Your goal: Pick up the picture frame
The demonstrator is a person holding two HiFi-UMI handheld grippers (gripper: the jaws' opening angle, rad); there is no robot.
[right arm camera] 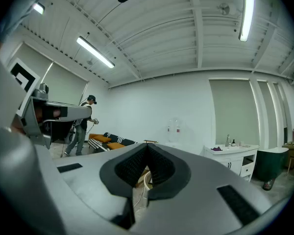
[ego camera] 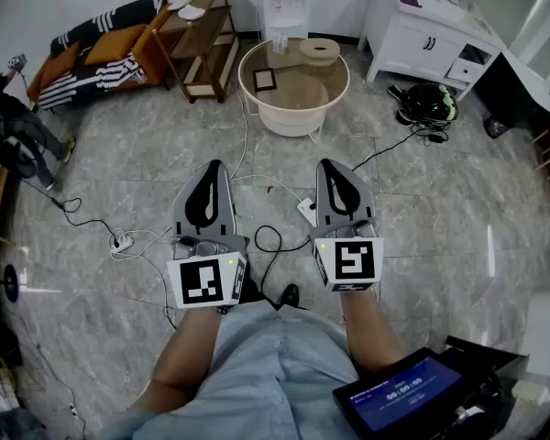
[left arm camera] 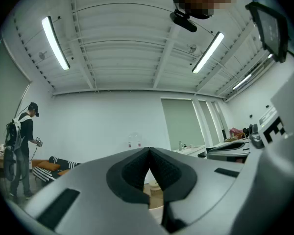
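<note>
The frame [ego camera: 265, 80] sits near the left edge of the round tabletop [ego camera: 301, 92]. The left gripper [ego camera: 214, 166] and right gripper [ego camera: 330, 164] hover over the floor [ego camera: 431, 200], well apart from the frame, jaws pressed together, empty.

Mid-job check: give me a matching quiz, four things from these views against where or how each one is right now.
Things:
1. picture frame
2. left claw
3. orange cushions
4. white cabinet

Places or states:
A. on the striped sofa
B. shut, nothing in it
C. top right of the head view
D. on the round table

Pairs: 1-D, 2-B, 3-A, 4-C.
</note>
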